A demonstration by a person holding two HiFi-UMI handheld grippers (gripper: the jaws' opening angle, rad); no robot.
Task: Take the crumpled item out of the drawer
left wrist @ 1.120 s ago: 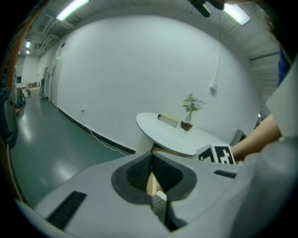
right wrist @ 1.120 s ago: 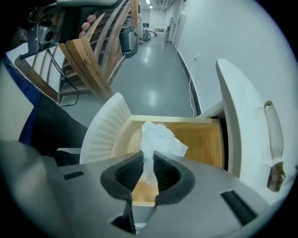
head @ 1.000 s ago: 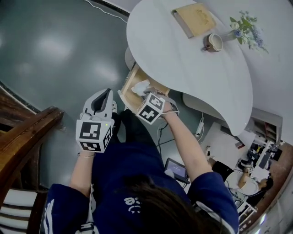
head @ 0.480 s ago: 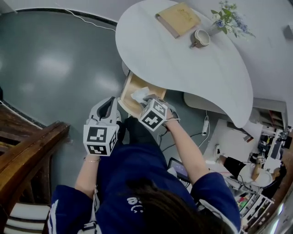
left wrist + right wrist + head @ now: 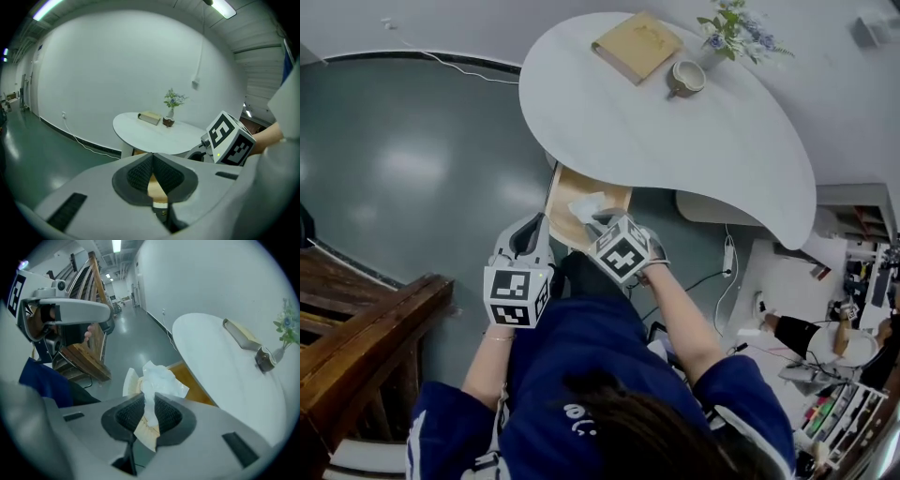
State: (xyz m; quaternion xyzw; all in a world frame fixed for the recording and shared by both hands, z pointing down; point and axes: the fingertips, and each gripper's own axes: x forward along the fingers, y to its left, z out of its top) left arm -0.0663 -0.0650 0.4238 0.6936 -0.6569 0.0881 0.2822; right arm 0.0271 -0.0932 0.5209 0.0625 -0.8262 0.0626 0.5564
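Note:
A crumpled white paper (image 5: 157, 378) is pinched between the jaws of my right gripper (image 5: 149, 412), held above the open wooden drawer (image 5: 197, 383) under the white table. In the head view the crumpled paper (image 5: 586, 207) hangs over the drawer (image 5: 568, 192), and the right gripper (image 5: 602, 225) sits just at its near end. My left gripper (image 5: 528, 235) is to the left of the drawer, jaws together with nothing between them. In the left gripper view the left gripper (image 5: 152, 172) points toward the table.
The white oval table (image 5: 694, 131) carries a tan book (image 5: 636, 45), a mug (image 5: 684, 79) and a vase of flowers (image 5: 731, 28). A wooden stair rail (image 5: 366, 328) is at lower left. A cable (image 5: 727, 267) runs on the floor right of the drawer.
The head view has shifted so the table and drawer sit further left and up. The right gripper still holds the paper over the drawer; the left gripper has kept its place beside it.

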